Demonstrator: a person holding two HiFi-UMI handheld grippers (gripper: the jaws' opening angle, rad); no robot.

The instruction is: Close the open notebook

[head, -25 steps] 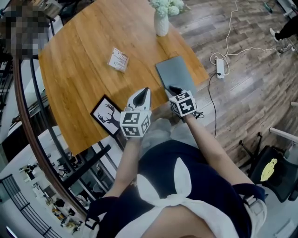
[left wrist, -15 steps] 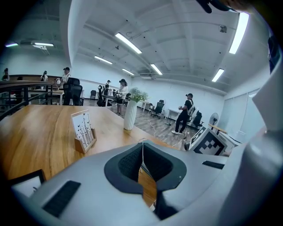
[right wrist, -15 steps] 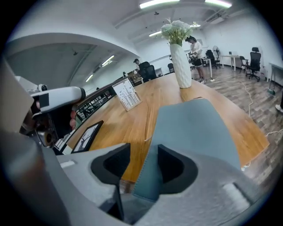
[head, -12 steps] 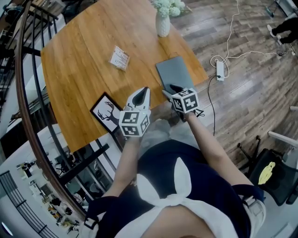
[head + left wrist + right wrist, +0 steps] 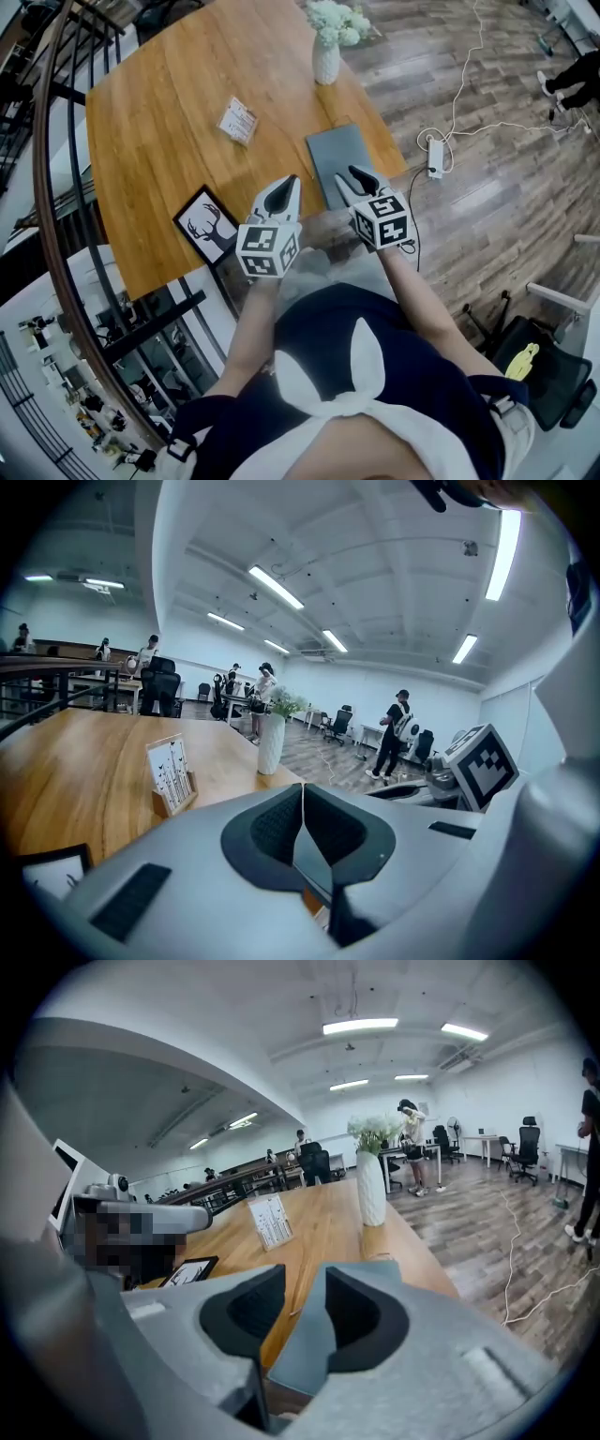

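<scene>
The grey notebook (image 5: pixel 340 161) lies closed and flat at the near right corner of the wooden table (image 5: pixel 159 112). My right gripper (image 5: pixel 352 176) hovers over its near edge, clear of the cover. Its jaws have just been closing, but a gap remains and nothing is between them. Through that gap in the right gripper view (image 5: pixel 305 1283) the notebook (image 5: pixel 311 1354) shows below. My left gripper (image 5: pixel 289 185) hangs beside it on the left, above the table's near edge, its jaws shut together on nothing (image 5: pixel 302 794).
A white vase of flowers (image 5: pixel 326 52) stands at the far right edge. A small card stand (image 5: pixel 238 120) sits mid-table and a framed deer picture (image 5: pixel 208 227) lies near the front left. A power strip (image 5: pixel 433 157) with cables lies on the floor right of the table.
Both grippers have risen. The right one has lifted off the notebook's near edge and its jaws now stand apart. The notebook stays flat and closed.
</scene>
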